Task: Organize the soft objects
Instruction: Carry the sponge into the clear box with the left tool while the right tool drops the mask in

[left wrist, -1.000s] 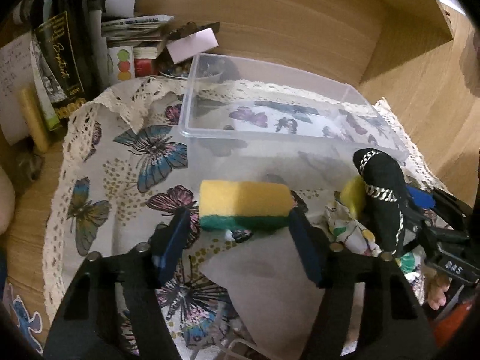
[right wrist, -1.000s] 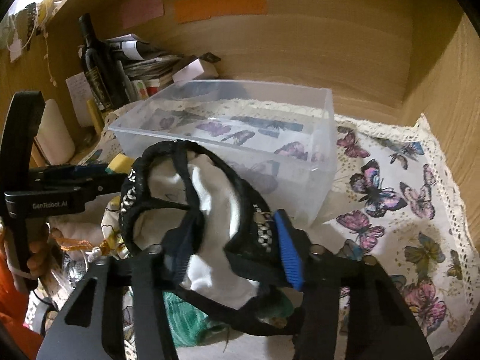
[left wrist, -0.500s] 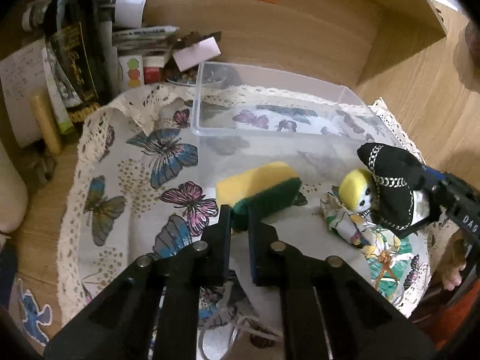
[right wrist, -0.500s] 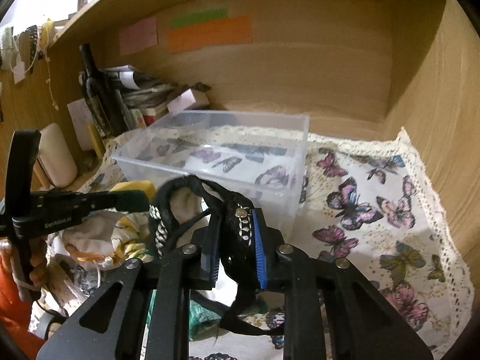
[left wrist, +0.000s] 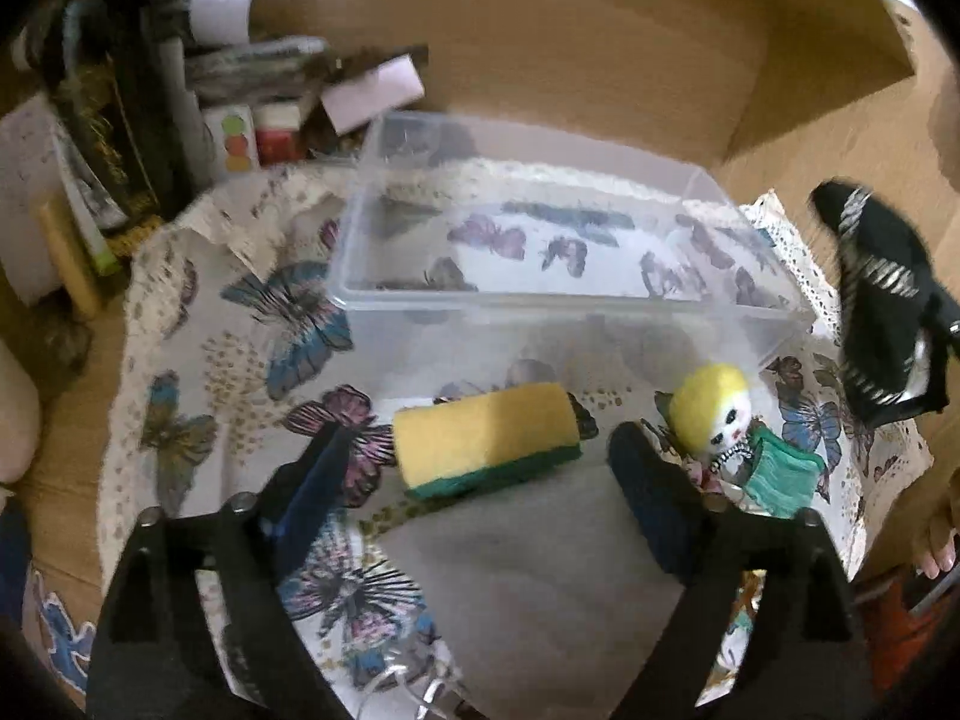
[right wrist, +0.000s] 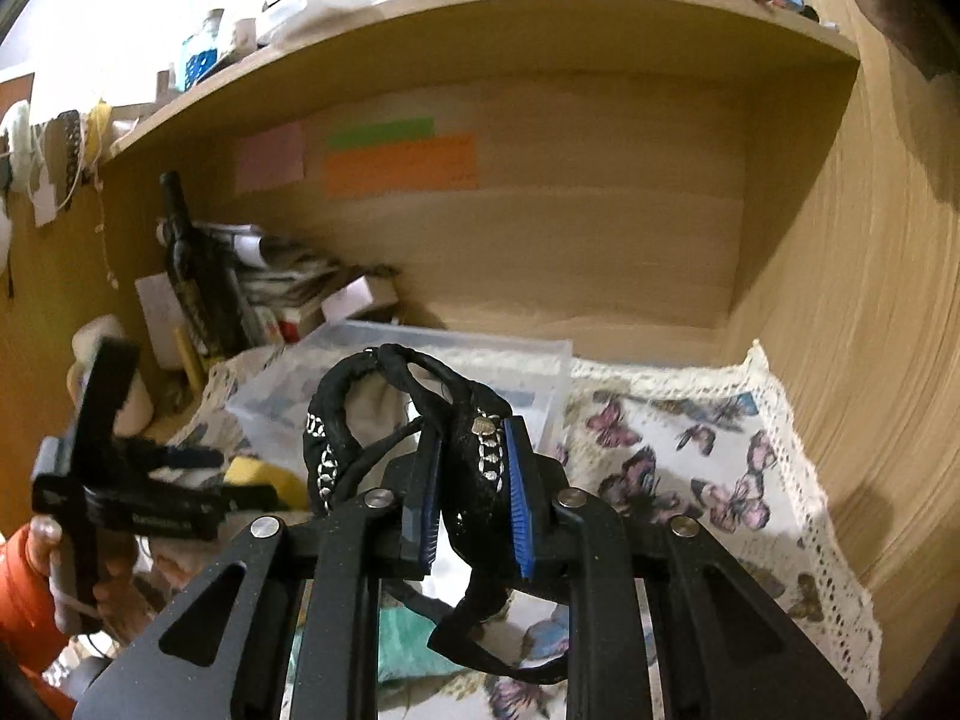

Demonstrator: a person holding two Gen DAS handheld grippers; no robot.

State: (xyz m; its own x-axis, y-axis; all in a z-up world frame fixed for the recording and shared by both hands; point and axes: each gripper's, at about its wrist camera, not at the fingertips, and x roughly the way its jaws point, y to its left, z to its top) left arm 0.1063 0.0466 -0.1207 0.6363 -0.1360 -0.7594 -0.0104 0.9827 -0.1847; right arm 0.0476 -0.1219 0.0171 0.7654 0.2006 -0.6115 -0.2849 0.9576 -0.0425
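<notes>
A yellow sponge with a green underside [left wrist: 487, 439] lies on the butterfly cloth [left wrist: 252, 360], just in front of a clear plastic box [left wrist: 558, 276]. My left gripper [left wrist: 480, 480] is open, its fingers on either side of the sponge's near edge. My right gripper [right wrist: 468, 504] is shut on a black fabric piece with white chain trim [right wrist: 474, 426] and holds it in the air above the cloth; it also shows at the right of the left wrist view [left wrist: 882, 312]. A small doll with yellow hair [left wrist: 717, 414] lies right of the sponge.
A dark bottle [left wrist: 114, 114], papers and small boxes [left wrist: 288, 96] crowd the back left corner. Wooden walls close the back and right [right wrist: 840, 300]. A grey cloth [left wrist: 528, 588] lies under my left gripper. The left gripper shows at the left of the right wrist view [right wrist: 198, 480].
My left gripper was shut at the sponge's edge half a second ago and is open now; the sponge lies flat. My right gripper has lifted the black fabric higher and to the right.
</notes>
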